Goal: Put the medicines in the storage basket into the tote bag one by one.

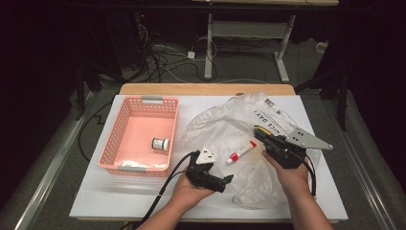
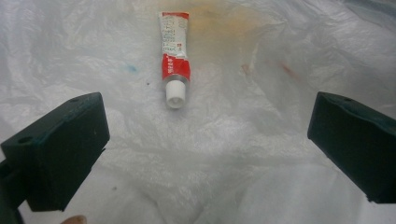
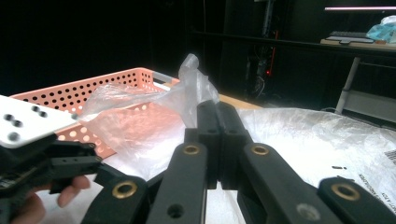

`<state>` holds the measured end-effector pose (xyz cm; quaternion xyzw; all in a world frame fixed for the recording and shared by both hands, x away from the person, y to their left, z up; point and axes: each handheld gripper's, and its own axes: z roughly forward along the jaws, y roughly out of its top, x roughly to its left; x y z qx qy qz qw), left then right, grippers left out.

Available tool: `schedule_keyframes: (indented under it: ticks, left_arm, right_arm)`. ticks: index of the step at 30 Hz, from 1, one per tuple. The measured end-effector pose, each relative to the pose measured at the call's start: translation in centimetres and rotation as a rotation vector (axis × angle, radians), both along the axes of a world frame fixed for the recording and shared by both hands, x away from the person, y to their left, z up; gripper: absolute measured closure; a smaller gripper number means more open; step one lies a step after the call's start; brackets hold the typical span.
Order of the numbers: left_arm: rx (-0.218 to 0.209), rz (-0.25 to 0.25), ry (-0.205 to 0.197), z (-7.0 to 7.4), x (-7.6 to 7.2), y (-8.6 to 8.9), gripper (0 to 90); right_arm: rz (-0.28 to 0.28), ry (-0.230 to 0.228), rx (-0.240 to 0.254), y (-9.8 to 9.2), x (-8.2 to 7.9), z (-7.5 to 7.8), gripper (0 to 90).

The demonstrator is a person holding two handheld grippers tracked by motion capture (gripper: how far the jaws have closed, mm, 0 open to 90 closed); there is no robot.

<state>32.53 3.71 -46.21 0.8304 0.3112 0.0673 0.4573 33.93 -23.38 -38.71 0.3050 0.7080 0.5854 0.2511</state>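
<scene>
- Two grippers are at work: the left gripper (image 1: 229, 179) is held with jaws wide apart and nothing between them, the right gripper (image 3: 217, 122) is clamped on the plastic bag (image 1: 249, 115).
- Straight ahead of the left jaws, the tube (image 2: 174, 56) is seen lying on the bag, cap end nearest, long axis in line with the approach.
- Clear film is left on both sides of the tube; the pink basket (image 1: 125, 115) with its small jar (image 1: 160, 143) is set well apart, leftward.
</scene>
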Motion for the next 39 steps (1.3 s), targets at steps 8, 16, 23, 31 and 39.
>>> schedule_keyframes:
  ticks: [8,16,23,31,39]
  left_arm:
    - [-0.024,-0.009,-0.030,1.1,-1.6,1.5,0.0]
    - [-0.022,0.000,-0.040,1.6,-2.3,2.3,0.0]
    - [-0.029,0.025,-0.061,2.7,-2.5,3.5,0.0]
    - [-0.008,0.062,-0.087,3.8,-2.9,5.6,0.0]
    - [-0.003,0.131,-0.100,4.4,-3.1,8.2,0.0]
  right_arm:
    - [-0.001,-0.001,0.004,0.0,-0.1,0.1,90.0]
    - [0.003,-0.003,0.004,-0.1,-0.2,0.2,90.0]
    - [-0.001,-0.005,0.008,-0.3,-0.1,0.3,90.0]
    - [-0.005,-0.007,0.015,-0.5,-0.2,0.4,90.0]
    - [-0.006,-0.005,0.014,-0.5,-0.2,0.4,90.0]
